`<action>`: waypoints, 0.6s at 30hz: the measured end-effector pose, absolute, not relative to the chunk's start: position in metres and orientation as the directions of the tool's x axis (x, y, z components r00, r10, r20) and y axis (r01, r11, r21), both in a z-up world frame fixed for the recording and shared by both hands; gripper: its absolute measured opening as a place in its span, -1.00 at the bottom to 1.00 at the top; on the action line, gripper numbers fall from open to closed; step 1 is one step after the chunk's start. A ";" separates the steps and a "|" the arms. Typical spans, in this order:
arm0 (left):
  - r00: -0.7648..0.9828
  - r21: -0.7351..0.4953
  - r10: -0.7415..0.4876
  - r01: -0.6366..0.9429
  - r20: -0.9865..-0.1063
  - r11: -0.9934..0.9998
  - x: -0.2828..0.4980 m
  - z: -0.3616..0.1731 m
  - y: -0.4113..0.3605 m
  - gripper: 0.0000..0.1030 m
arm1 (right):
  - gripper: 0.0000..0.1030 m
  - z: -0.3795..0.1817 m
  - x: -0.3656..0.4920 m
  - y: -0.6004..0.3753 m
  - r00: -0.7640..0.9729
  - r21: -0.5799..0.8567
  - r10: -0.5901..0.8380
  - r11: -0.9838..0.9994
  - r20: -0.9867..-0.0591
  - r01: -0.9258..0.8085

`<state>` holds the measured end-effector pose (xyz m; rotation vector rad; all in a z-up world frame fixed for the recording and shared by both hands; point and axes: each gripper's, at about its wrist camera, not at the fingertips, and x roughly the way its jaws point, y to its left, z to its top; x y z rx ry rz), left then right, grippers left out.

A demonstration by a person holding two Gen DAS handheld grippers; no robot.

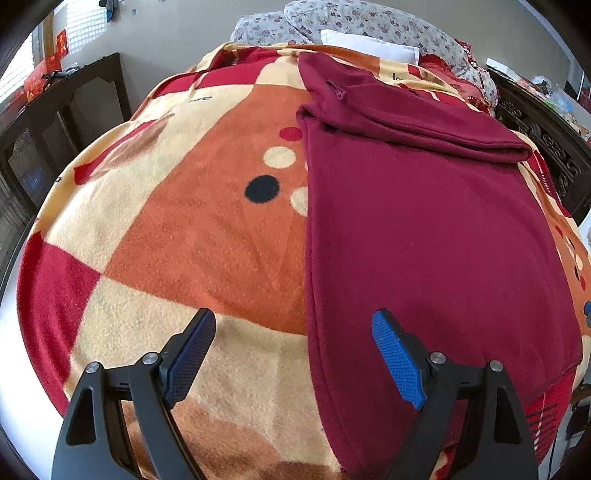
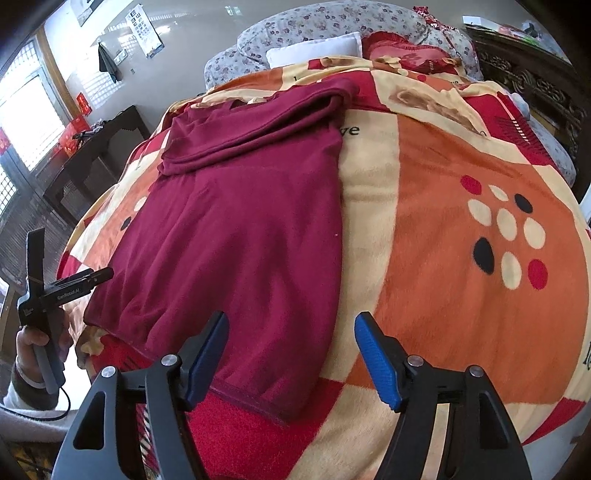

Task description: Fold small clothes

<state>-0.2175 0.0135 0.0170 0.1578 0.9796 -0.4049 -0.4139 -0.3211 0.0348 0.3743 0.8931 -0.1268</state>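
Risk noted first: the maroon top (image 1: 424, 229) lies on a plush fleece blanket (image 1: 192, 229), and a pinch at the hem could catch the blanket pile along with the knit, so that a lift would drag the bedding and pull the garment out of square. A second risk is uneven lifting; if the two tools take the near corners at different heights or moments, the sleeves already folded across the top could slide off and undo that fold. The cloth looks soft and limp, so any grasp taken too far in from the corner would probably leave it sagging in the middle. Left tool (image 1: 295, 354): jaws spread wide, nothing between them, hovering low in the frame over the garment's left edge, one blue pad over blanket and the other over maroon cloth. Right tool (image 2: 291, 354): jaws likewise wide and empty, lower centre of its frame, above the near hem corner (image 2: 284, 413). In the right wrist view the left tool also shows at lower left, gripped in a hand (image 2: 35, 343). Garment: deep maroon, knit-like, lying flat on the bed, occupying the right half of the left view and the centre-left of the right view; side edges straight, a ribbed hem nearest the cameras, and a folded band (image 2: 258, 122) of sleeve lying across the upper part. Mild wrinkles mid-body. Floral pillows (image 1: 369, 22) sit at the top of the frame beyond it.
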 end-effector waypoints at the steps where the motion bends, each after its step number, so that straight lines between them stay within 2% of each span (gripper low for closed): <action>1: 0.486 -0.053 -0.264 0.405 -0.833 0.913 -0.218 0.017 0.013 0.67 | 0.48 0.033 -0.414 -0.322 0.620 0.265 0.046 0.927 -0.784 0.267; 11: 0.398 -0.135 -0.324 0.433 -0.858 0.891 -0.230 0.013 0.023 0.69 | 0.52 0.022 -0.421 -0.326 0.602 0.283 0.061 0.917 -0.796 0.282; 18: 0.376 -0.162 -0.339 0.430 -0.862 0.888 -0.235 0.009 0.022 0.80 | 0.52 0.010 -0.419 -0.317 0.607 0.361 0.157 0.904 -0.779 0.230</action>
